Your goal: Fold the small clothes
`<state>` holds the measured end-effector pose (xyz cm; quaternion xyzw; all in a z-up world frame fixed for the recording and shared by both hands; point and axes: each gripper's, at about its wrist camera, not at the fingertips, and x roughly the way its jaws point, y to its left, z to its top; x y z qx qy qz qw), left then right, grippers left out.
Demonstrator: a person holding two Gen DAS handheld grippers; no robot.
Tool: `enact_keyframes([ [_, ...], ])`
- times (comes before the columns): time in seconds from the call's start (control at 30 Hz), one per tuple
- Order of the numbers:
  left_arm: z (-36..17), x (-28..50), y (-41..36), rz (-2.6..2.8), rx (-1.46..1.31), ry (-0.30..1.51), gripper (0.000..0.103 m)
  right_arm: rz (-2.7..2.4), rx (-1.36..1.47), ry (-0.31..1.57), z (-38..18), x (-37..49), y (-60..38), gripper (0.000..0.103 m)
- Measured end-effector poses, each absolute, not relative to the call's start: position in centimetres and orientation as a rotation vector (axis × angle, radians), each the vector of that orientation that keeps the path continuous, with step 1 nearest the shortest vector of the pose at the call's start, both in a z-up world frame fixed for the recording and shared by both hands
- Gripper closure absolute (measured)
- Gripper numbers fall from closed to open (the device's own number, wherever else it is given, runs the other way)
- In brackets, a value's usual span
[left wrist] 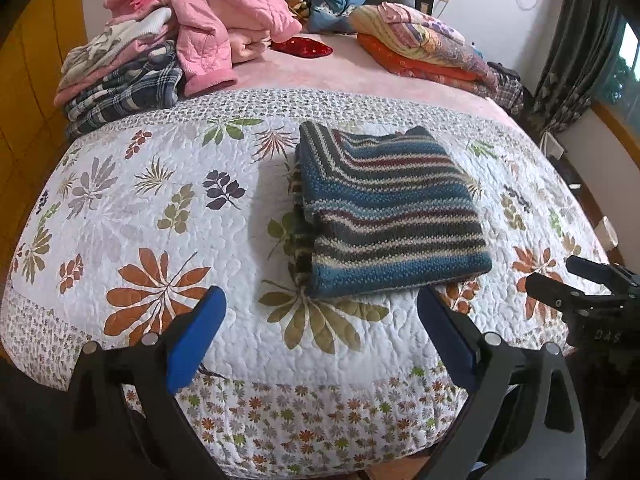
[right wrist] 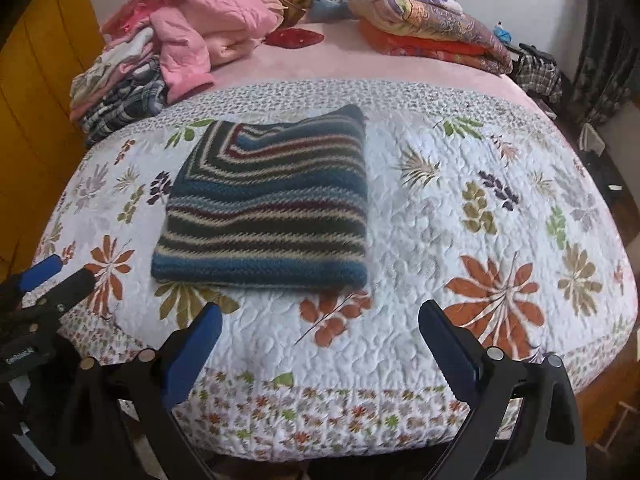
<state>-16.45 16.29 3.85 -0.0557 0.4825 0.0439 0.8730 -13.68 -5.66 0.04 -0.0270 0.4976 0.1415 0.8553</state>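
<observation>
Blue, maroon, cream and grey stripes are running across the folded knitted sweater that is lying flat on the white quilted bedspread with leaf and flower prints. In your left wrist view, it is sitting just ahead of your left gripper, whose blue-padded fingers are standing wide apart and holding nothing. Your right gripper is showing at the right edge, black and hovering over the quilt. Far back on the left, a heap of pink and plaid clothes is resting on the pink sheet.

In your right wrist view, the striped sweater is lying left of centre, beyond your right gripper, which is also spread wide and empty. Your left gripper is peeking in at the left edge, apart from the sweater. Folded flowery blankets are lying at the back right.
</observation>
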Motion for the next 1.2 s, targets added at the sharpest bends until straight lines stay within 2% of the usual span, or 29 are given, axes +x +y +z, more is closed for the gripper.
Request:
enact_keyframes([
  [0.8,2.8,-16.9,14.9,0.084,-0.104,1.029,0.007,0.242,-0.119,1.019,0.2,-15.0,-5.2,0.004],
  [1.2,2.3,-16.4,14.5,0.086,-0.107,1.045,0.007,0.258,-0.074,1.067,-0.2,-14.6,-5.6,0.004],
])
